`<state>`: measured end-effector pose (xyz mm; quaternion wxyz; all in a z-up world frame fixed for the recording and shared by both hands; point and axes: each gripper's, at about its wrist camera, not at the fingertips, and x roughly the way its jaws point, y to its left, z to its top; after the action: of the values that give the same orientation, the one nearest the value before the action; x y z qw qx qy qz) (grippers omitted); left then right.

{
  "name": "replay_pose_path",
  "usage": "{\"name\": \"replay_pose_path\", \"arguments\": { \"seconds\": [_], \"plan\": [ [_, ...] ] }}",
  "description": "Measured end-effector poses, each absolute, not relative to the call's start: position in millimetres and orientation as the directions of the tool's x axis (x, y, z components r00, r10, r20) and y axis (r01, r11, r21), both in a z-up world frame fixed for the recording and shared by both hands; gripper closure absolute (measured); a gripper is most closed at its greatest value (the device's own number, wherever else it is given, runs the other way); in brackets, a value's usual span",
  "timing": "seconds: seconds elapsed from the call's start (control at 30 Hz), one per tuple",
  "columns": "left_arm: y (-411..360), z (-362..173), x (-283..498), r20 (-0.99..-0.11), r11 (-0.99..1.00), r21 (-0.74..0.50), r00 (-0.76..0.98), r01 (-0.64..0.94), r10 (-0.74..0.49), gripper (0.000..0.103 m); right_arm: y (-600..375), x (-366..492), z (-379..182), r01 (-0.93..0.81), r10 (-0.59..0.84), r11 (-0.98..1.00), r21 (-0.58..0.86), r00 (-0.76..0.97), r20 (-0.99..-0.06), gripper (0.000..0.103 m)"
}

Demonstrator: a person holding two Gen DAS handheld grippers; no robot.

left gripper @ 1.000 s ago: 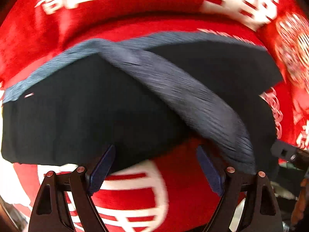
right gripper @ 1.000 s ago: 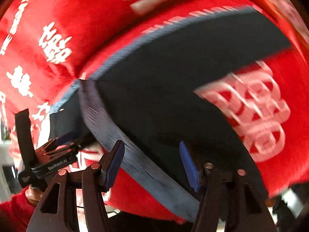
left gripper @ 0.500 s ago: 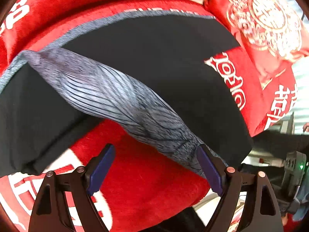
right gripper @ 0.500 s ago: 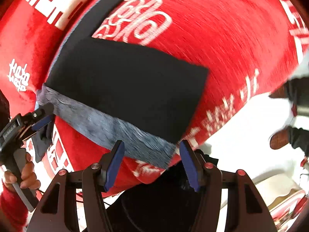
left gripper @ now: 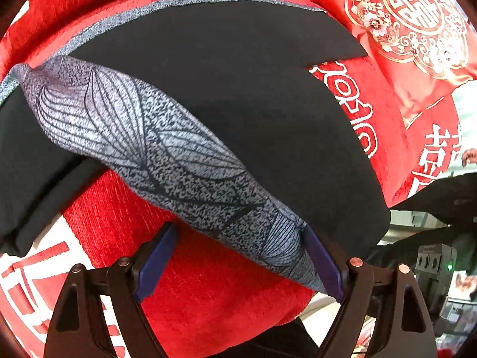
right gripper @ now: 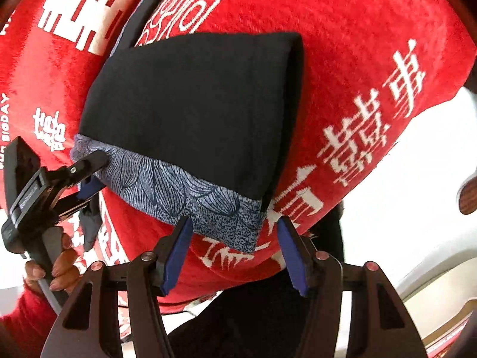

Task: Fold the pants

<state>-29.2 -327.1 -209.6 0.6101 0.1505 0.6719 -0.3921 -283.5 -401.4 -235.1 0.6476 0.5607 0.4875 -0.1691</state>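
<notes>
Here, a red plush cover (left gripper: 214,292) with white characters is spreading under and around both pairs of tongs, filling most of each view; what it is draped over cannot be told. On it the black pants (left gripper: 238,95) are lying folded into a thick pad, reaching away ahead of the left tongs (left gripper: 241,265), with their grey leaf-patterned waistband (left gripper: 167,155) slanting across the near side. In the right wrist view the same pants (right gripper: 193,110) are sitting just ahead of the right tongs (right gripper: 235,253), the waistband (right gripper: 179,194) forming the edge nearest those tongs and a doubled fold running along the far right side. A red embroidered cushion (left gripper: 411,21) with gold ornament is showing beyond the pants, off to the upper right of the left tongs. The left tongs are standing wide open, holding nothing, though the right blue pad (left gripper: 325,265) is touching the low end of the waistband. The right tongs are likewise spread wide and gripping nothing, their blue pads (right gripper: 176,253) sitting either side of the waistband's near corner, just short of it. Seen from the right wrist, the left tongs (right gripper: 89,176) are resting at the waistband's left end, with the person's left hand (right gripper: 56,268) wrapping the handle below.
</notes>
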Motion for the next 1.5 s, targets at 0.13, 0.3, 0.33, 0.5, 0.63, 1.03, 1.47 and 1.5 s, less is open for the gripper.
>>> {"name": "replay_pose_path", "arguments": {
  "seconds": [0.13,0.3,0.33,0.5,0.63,1.03,1.47,1.5],
  "plan": [
    [-334,-207,-28,-0.922,0.648,-0.387,-0.25,0.656,-0.297,0.078,-407,-275,-234,0.738,0.397,0.302,0.603,0.477,-0.784,0.096],
    [-350,-181,-26,-0.91,0.65,-0.412,-0.252,0.638,-0.329,0.079,-429,-267,-196,0.686,0.427,0.315,0.656,0.515,-0.744,0.096],
    [-355,-171,-23,-0.907,0.65,-0.416,-0.243,0.636,-0.343,0.079,-436,-264,-187,0.672,0.425,0.324,0.666,0.525,-0.737,0.096],
    [-386,-144,4,-0.899,0.657,-0.425,-0.204,0.623,-0.388,0.079,-492,-225,-139,0.595,0.381,0.409,0.692,0.577,-0.722,0.096],
    [-417,-135,35,-0.902,0.656,-0.398,-0.142,0.641,-0.408,0.079,-551,-169,-116,0.553,0.319,0.511,0.658,0.589,-0.743,0.096],
    [-460,-120,108,-0.915,0.744,-0.189,0.161,0.642,-0.371,0.02,-658,-3,-111,0.426,0.2,0.798,0.426,0.48,-0.854,0.096],
    [-416,-178,122,-0.98,0.819,0.021,0.172,0.574,-0.095,0.02,-661,15,-100,0.431,-0.011,0.88,0.2,0.439,-0.898,0.023],
    [-416,-181,124,-0.98,0.822,0.029,0.178,0.568,-0.088,0.02,-656,13,-101,0.419,-0.001,0.886,0.2,0.433,-0.901,0.025]
  ]
}}
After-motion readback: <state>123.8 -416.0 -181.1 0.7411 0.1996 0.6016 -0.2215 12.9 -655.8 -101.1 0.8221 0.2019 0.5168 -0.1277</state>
